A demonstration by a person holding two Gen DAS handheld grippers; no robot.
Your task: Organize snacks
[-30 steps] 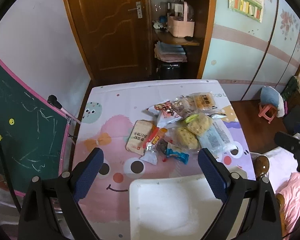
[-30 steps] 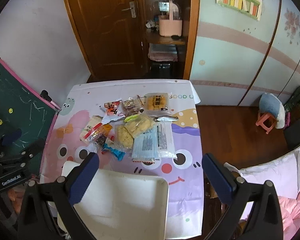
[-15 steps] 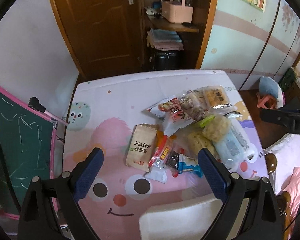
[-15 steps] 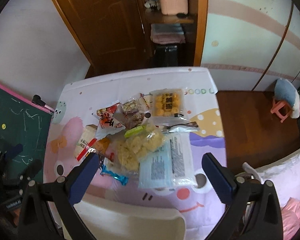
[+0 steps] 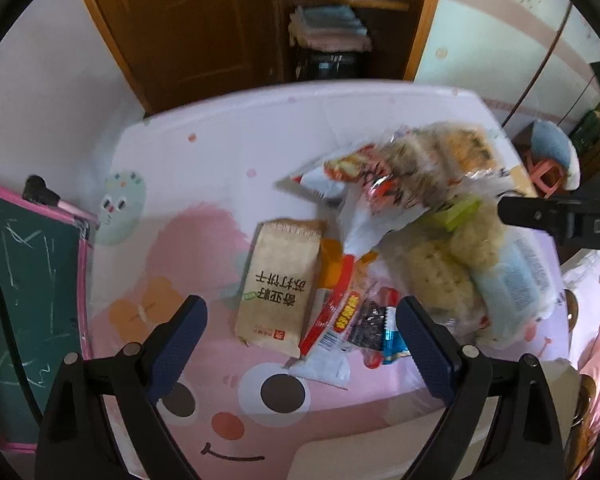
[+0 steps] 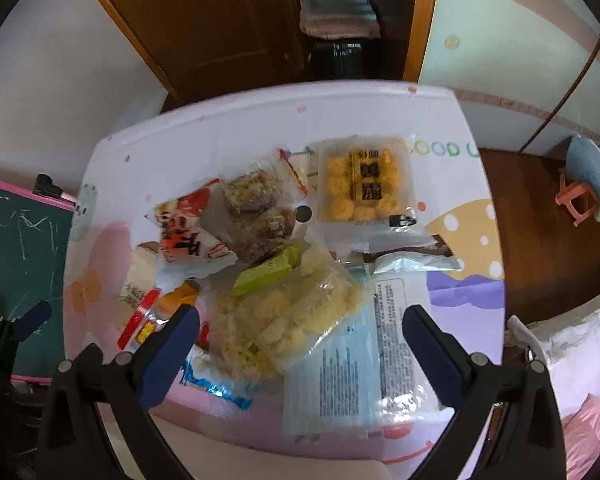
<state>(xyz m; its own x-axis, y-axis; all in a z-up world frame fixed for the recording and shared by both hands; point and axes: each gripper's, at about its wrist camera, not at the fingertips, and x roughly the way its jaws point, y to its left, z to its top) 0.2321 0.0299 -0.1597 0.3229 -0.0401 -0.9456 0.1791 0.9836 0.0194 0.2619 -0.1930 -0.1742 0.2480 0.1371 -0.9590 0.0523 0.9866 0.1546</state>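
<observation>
A heap of snack packets lies on the cartoon-print table (image 5: 204,184). In the left wrist view a tan cracker packet (image 5: 278,280) with Chinese writing lies just ahead of my open left gripper (image 5: 300,336), beside a red-and-yellow stick packet (image 5: 340,312). In the right wrist view my open right gripper (image 6: 300,344) hovers over a clear bag of yellow puffs (image 6: 288,320) and a pale blue packet (image 6: 360,360). Farther back sit a pack of yellow pastries (image 6: 366,184), a brown cake bag (image 6: 256,216) and a red-and-white bag (image 6: 184,232). Neither gripper holds anything.
A white tray (image 5: 364,452) shows at the near table edge. A green chalkboard (image 5: 24,280) with a pink frame stands left of the table. A wooden door (image 5: 188,24) and shelves are behind; a small pink stool (image 6: 580,196) stands on the floor at right.
Both grippers have moved forward and down toward the snack heap, which now looks much larger. The white tray has slipped almost out of both views. Both stay open.
</observation>
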